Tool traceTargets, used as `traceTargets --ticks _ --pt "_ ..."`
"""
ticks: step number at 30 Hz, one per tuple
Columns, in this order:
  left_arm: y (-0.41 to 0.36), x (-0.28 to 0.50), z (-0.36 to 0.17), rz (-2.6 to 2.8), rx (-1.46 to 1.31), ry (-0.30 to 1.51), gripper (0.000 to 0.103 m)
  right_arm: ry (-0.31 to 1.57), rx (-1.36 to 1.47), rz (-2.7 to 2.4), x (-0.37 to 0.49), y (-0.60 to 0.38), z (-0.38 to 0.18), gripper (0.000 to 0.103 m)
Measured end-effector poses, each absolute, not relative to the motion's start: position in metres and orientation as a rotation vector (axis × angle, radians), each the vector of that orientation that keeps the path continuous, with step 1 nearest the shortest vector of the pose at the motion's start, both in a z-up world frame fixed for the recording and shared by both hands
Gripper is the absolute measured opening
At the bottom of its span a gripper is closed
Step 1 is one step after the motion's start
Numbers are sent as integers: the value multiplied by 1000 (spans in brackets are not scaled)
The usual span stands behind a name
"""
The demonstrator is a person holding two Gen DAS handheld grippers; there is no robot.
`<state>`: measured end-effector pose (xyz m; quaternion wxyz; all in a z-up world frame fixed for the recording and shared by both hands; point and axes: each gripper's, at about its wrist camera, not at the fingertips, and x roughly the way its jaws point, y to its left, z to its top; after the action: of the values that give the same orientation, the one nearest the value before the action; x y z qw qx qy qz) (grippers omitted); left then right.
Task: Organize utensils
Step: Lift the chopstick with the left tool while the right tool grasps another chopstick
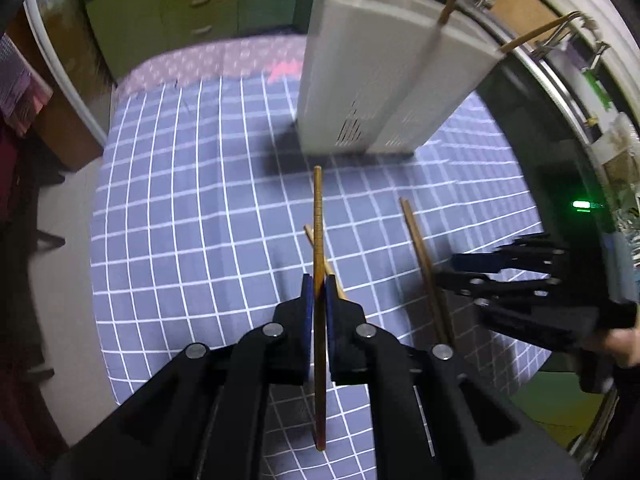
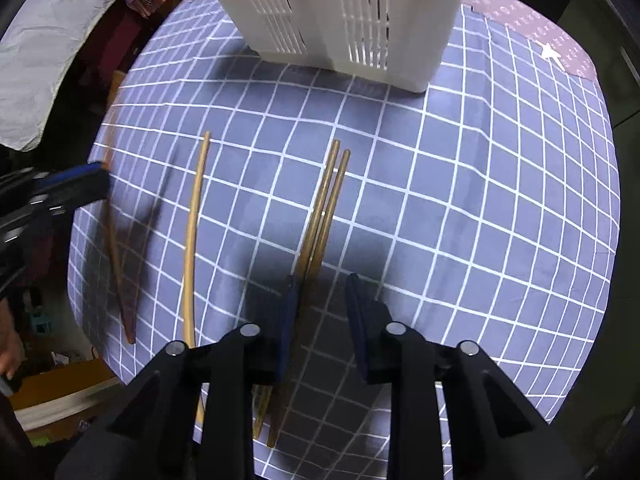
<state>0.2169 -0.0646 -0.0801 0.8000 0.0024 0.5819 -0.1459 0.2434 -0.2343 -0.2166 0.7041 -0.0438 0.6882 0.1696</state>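
A dark brown wooden chopstick (image 1: pixel 318 240) was pinched between the blue pads of the left hand-held gripper (image 1: pixel 318 292), clear of the table (image 1: pixel 180 208), which was covered in a blue-grey cloth with a white grid. The right hand-held gripper (image 2: pixel 320 292) was pointed down over a pair of light wooden chopsticks (image 2: pixel 326 200) lying side by side on the cloth, its jaws spread and pressing on nothing. A single pale, bowed-looking chopstick (image 2: pixel 193 220) was seen just to their left. A white slotted plastic utensil holder (image 1: pixel 372 76) was stood at the far side, with wooden sticks (image 1: pixel 450 4) already protruding from its top.
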Motion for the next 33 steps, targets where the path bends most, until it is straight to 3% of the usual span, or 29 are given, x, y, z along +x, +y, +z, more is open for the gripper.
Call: traceTargets --ticks 17,21,33 --pt "-61 192 -61 -401 19 1151 6 1562 -189 288 264 -195 -228 16" --pt "-59 189 -58 -414 22 1134 6 1549 -195 288 264 -194 -222 7" --pt "-47 168 -27 -434 -2 1026 6 1268 -122 462 201 -227 -125 6"
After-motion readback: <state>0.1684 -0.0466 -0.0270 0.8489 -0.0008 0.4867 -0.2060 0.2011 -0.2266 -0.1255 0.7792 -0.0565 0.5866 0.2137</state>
